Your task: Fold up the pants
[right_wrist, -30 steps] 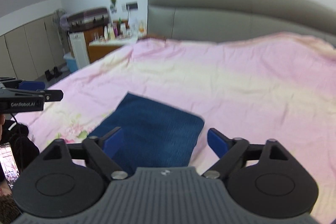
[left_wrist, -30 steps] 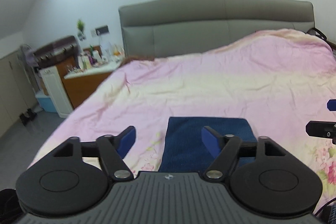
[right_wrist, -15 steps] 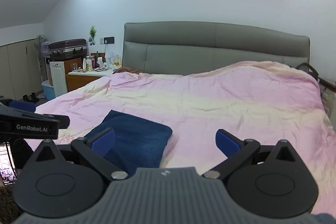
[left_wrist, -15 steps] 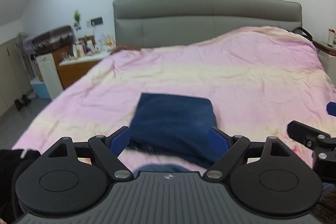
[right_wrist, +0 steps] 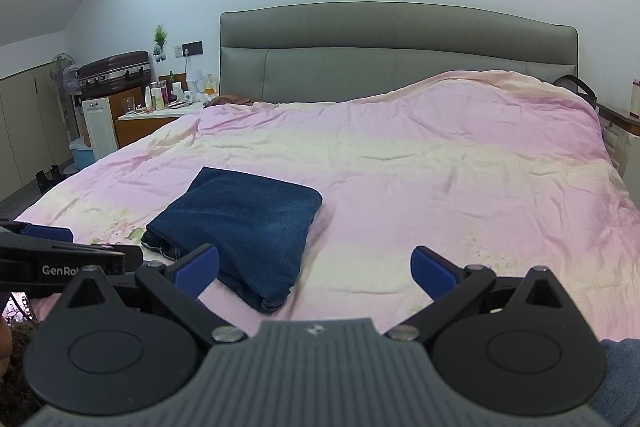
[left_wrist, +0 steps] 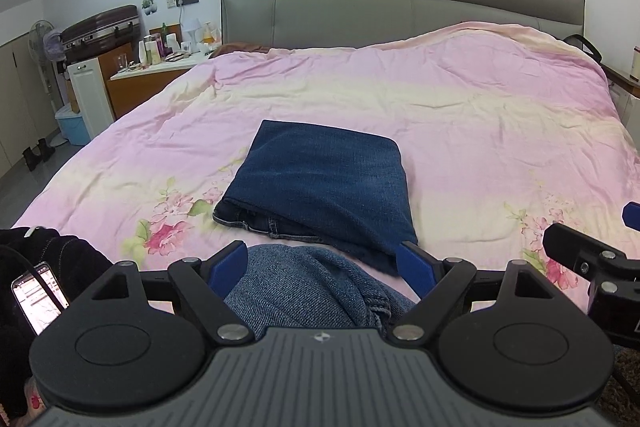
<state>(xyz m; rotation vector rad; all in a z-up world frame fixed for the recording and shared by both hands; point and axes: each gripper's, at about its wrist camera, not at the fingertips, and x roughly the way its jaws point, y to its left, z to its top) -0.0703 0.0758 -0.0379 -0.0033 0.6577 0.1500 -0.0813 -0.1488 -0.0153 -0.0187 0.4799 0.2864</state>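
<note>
The dark blue pants (left_wrist: 320,183) lie folded into a compact rectangle on the pink bedspread (left_wrist: 440,115), near the bed's front edge. They also show in the right wrist view (right_wrist: 244,219), left of centre. My left gripper (left_wrist: 322,267) is open and empty, pulled back from the pants, over a knee in lighter blue denim (left_wrist: 304,287). My right gripper (right_wrist: 316,267) is open and empty, back from the bed's front edge, to the right of the pants. The right gripper's tip shows at the left wrist view's right edge (left_wrist: 592,259).
A grey headboard (right_wrist: 400,51) stands at the far end. A nightstand (left_wrist: 148,83) with bottles, a suitcase (left_wrist: 100,31) and a fan (left_wrist: 44,39) stand at the left. A phone (left_wrist: 38,295) lies on black cloth at lower left.
Both grippers have drawn back from the folded pants toward the bed's front edge. The pants now lie farther ahead, and a denim-clad knee has come into the left view.
</note>
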